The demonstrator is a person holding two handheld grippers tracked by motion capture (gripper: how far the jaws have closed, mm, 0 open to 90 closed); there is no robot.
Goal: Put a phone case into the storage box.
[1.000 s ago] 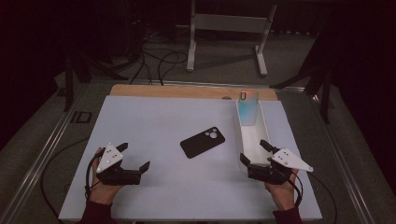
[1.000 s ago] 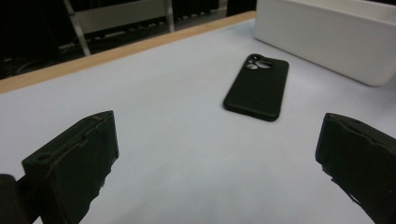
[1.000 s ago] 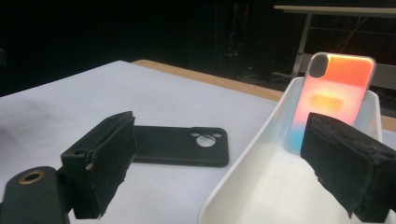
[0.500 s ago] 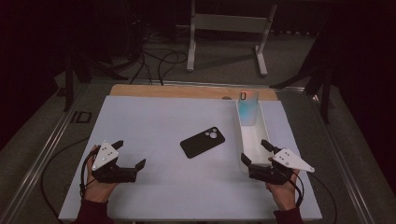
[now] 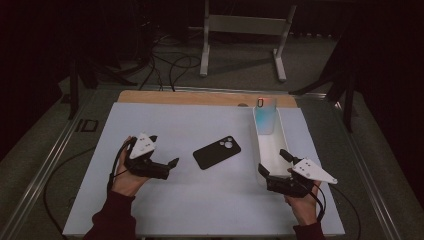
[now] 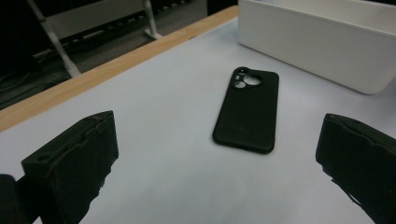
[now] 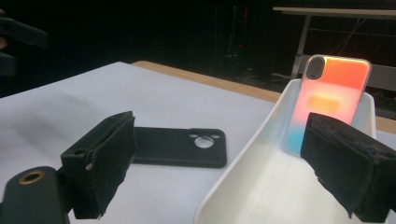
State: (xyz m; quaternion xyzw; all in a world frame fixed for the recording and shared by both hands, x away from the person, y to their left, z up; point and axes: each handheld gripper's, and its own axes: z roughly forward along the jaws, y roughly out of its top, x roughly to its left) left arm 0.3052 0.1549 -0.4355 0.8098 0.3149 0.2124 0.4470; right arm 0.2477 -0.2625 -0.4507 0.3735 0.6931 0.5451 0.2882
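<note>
The black phone case [image 5: 217, 152] lay flat on the white mat [image 5: 165, 120], camera cutouts up, no readable writing on it, just left of the white bin [image 5: 280, 132]. The left gripper [image 5: 167, 167], jaws spread, had edged nearer it; the right gripper [image 5: 271, 165], also spread, stayed at the bin's near end.

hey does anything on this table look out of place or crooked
Nothing is damaged or spilled. The black phone case lies flat, camera cutouts up, askew to the table's edges, outside the white bin. The iridescent phone case stands leaning against the bin's far end. Both grippers are open and hold nothing.
</note>
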